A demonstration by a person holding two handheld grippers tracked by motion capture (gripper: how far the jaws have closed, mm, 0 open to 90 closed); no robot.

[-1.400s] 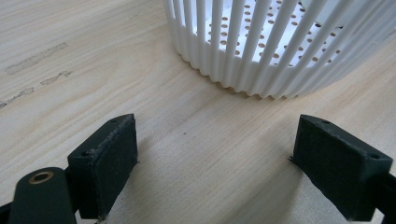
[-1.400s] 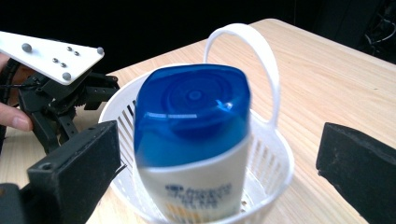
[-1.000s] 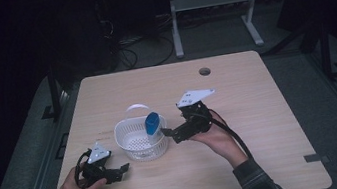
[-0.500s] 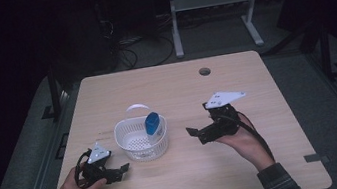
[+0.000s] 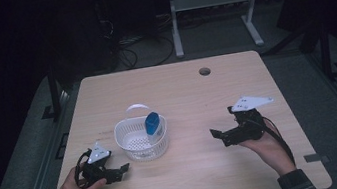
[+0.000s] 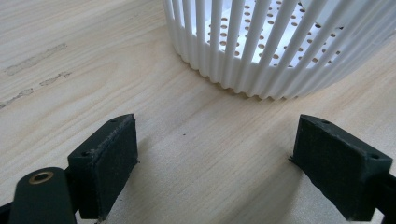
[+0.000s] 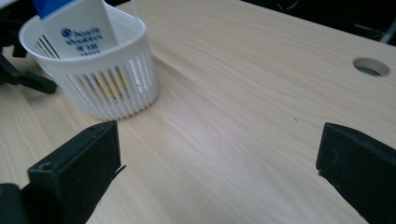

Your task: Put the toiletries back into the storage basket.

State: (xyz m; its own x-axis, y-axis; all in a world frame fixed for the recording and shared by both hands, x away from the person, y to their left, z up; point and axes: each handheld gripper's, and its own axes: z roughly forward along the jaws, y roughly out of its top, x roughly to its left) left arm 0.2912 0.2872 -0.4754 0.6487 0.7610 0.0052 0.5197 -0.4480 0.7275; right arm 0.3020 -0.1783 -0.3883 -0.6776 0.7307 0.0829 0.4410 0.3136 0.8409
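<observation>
Near the front edge of the surface [image 5: 194,181] we've got the left hand-held gripper [image 5: 120,171], jaws spread and empty, just beside the white basket [image 5: 134,150], while the right hand-held gripper [image 5: 219,135], jaws wide apart and holding nothing, sits well apart across bare wood. Farther in, the blue-capped bottle [image 5: 153,124] stands in the basket against its right wall, long axis near upright, cap up. Beyond it lie open wood and the cable hole [image 5: 204,71].

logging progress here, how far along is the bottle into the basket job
Done, by the look of it: the blue-capped bottle stands inside the white basket, leaning against its rim. Nothing is in hand: the right gripper is open and empty, well clear of the basket, and the left gripper rests open on the table beside it. Nothing else on the table looks left to load.
</observation>
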